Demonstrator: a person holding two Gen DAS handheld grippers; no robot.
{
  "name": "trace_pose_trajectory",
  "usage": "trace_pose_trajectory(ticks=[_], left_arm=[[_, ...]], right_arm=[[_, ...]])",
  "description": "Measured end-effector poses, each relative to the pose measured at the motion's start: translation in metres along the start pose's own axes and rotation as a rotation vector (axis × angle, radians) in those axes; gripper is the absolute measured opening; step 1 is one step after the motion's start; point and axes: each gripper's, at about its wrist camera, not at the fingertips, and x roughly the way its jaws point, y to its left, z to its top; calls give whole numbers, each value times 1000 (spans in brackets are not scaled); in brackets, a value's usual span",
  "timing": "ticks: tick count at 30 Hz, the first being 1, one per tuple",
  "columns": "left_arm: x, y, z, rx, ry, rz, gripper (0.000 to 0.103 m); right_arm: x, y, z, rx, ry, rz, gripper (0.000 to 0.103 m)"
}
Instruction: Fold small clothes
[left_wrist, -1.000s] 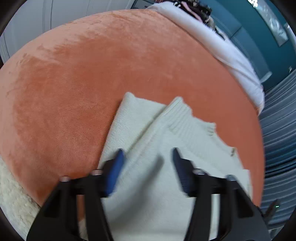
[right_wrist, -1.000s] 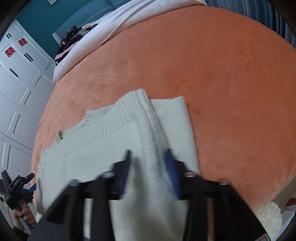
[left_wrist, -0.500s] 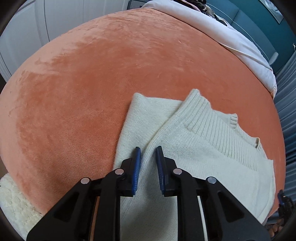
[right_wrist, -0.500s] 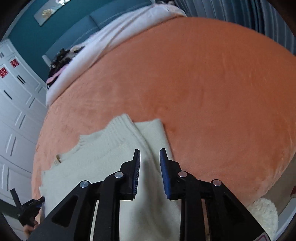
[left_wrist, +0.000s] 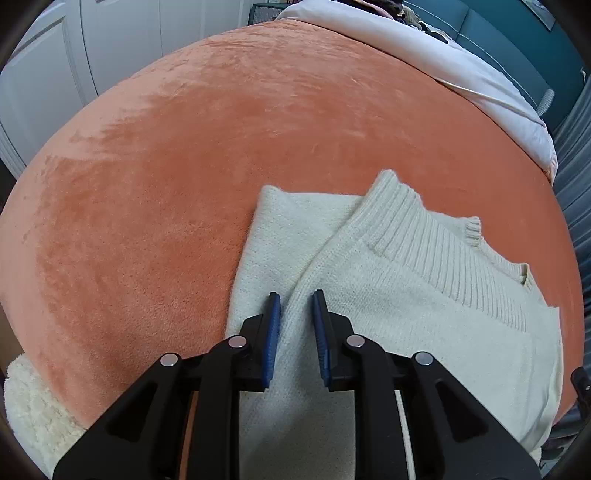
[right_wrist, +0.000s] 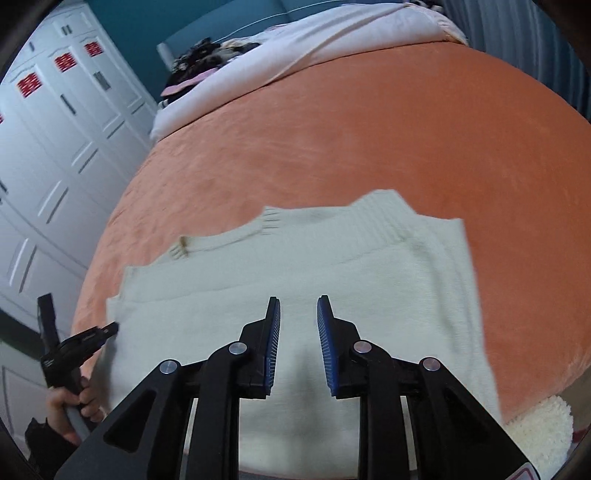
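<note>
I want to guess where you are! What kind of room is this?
Most likely a bedroom. A cream sweater lies on a wide orange plush blanket, with white bedding at its far end and tall white wardrobe doors alongside.

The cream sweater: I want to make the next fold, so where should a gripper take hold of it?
Probably at the folded side edge of the sweater, near the left gripper, coming from above and pinching both layers. It lies flat on the orange blanket, so only edges give the fingers something to close on; the ribbed hem is a thicker alternative.

Bedroom: bed (right_wrist: 369, 122), white wardrobe (right_wrist: 55, 147).
</note>
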Motion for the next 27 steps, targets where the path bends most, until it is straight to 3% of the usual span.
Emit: trace_pose_trajectory(ticks=[3, 5, 6, 8, 9, 10, 12, 14, 16, 17, 18, 19, 21, 22, 23, 24, 27], left_arm=[[-2, 0, 1, -8, 4, -2, 18], [-12, -2, 6, -24, -3, -23, 18], [-20, -4, 9, -25, -19, -45, 24], [-32, -11, 19, -14, -51, -75, 49], [-34, -14, 26, -13, -62, -82, 71], [-33, -17, 31, -13, -72, -89, 78], [-20, -23, 42, 6, -43, -94, 78], [2, -28, 48, 26, 20, -101, 75], [20, -28, 50, 27, 85, -97, 50], [25, -26, 49, 8, 94, -104, 49], [24, -25, 49, -11, 76, -112, 39], [23, -25, 50, -19, 67, -123, 18], [20, -26, 53, -40, 68, -143, 10], [15, -27, 54, -51, 49, -145, 9], [8, -30, 56, -48, 28, -150, 8], [0, -32, 58, -43, 9, -159, 8], [-24, -35, 69, -39, -47, -191, 8]], right_arm=[[18, 49, 2, -102, 45, 54, 22], [37, 80, 1, -178, 75, 43, 22], [44, 92, 1, -207, 84, 36, 22], [42, 103, 1, -236, 72, 45, 22], [38, 102, 1, -240, 55, 44, 22], [36, 96, 0, -240, 37, 23, 24], [33, 78, 4, -205, -3, -43, 36], [27, 40, 14, -111, -28, -118, 52], [19, -2, 24, -13, -70, -218, 61], [18, -22, 28, 30, -82, -266, 65], [19, -40, 32, 71, -77, -301, 66], [24, -55, 35, 104, -56, -317, 67], [36, -77, 38, 142, 0, -295, 67], [46, -82, 38, 147, 38, -259, 62], [56, -82, 38, 138, 79, -204, 30], [59, -79, 39, 114, 94, -163, 10], [19, -66, 50, 85, -50, -91, 8]])
